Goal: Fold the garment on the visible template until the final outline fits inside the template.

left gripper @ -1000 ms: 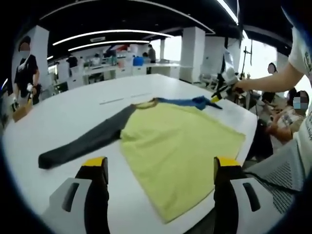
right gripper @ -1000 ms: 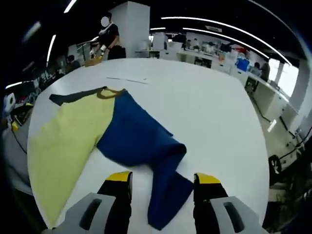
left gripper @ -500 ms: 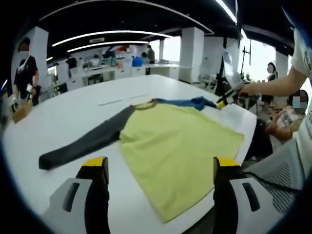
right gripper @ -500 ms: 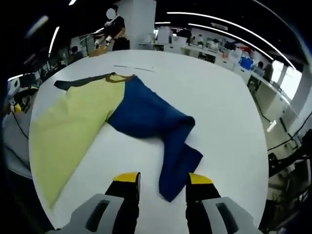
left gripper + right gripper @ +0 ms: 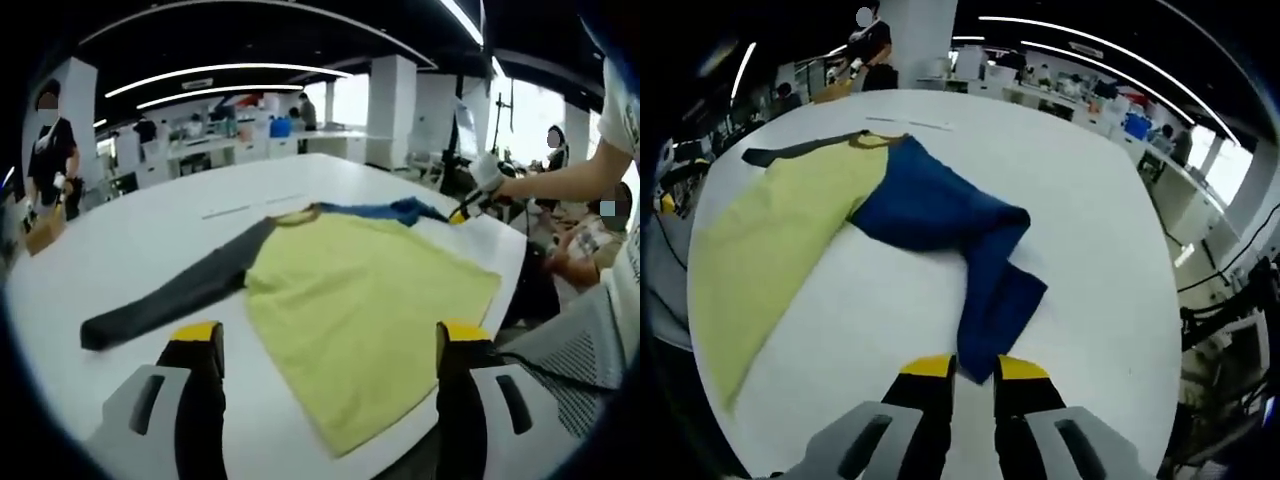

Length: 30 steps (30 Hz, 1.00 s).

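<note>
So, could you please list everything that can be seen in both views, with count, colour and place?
Garment: one, yellow body, dark grey sleeve, blue sleeve; flat on the table, blue sleeve folded over.
Table: one, white, under the garment.
Marked line: one, thin, grey, on the table beyond the collar.
Bystanders: several, at the desks behind.
Left gripper: one, grey with yellow tips, jaws wide apart above the yellow hem.
Right gripper: one, same colours, jaws nearly closed at the blue cuff.

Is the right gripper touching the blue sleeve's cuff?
Touching: in the right gripper view, the right gripper's fingers close on the blue sleeve's cuff end.
</note>
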Tool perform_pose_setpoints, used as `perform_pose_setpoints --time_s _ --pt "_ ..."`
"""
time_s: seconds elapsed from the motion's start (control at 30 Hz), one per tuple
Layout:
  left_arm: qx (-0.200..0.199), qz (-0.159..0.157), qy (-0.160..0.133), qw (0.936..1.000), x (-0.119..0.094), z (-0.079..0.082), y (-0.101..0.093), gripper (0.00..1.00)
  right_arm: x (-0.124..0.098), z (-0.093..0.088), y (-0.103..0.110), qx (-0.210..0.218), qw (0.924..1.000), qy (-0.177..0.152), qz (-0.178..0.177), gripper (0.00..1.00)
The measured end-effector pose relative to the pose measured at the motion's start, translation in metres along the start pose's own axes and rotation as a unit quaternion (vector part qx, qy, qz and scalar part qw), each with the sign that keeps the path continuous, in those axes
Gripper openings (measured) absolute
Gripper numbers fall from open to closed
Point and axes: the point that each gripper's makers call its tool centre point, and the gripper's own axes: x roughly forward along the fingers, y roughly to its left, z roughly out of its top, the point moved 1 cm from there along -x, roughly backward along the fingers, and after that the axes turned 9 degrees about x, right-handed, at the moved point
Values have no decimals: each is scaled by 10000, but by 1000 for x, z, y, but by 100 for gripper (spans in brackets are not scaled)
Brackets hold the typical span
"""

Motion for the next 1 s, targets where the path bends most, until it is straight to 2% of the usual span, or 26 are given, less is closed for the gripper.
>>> perform_pose_setpoints --time_s 0.13,0.2,0.23,0.3,0.33,0.5,0.63,0.93,1.0 --pt "-12 19 -20 10000 -1 1 1 84 0 0 -1 -52 10000 -24 -57 1" --pt "-12 20 -20 10000 -1 0 2 84 -2 0 -3 -50 9999 -47 -140 0" --pt "-14 24 -19 10000 -1 0 2 84 -3 1 -4 90 9998 -64 -184 0" --pt "-13 77 -20 10000 -2 0 4 85 -6 8 -2 494 9983 -299 -82 0" --pt "-6 107 -15 9999 -2 0 5 85 -8 10 -3 557 9978 -349 -86 0" --pt "18 77 -15 10000 -2 0 4 85 -20 19 -7 420 9979 -433 -229 0" --pt "36 48 -38 10000 -1 1 3 85 -29 29 -16 504 9961 -674 -257 0" --pt "45 8 -66 10000 -1 1 2 85 -62 62 -18 487 9923 -1105 -264 0" --pt "41 1 -88 10000 -1 1 2 86 -73 68 -13 492 9915 -1168 -295 0"
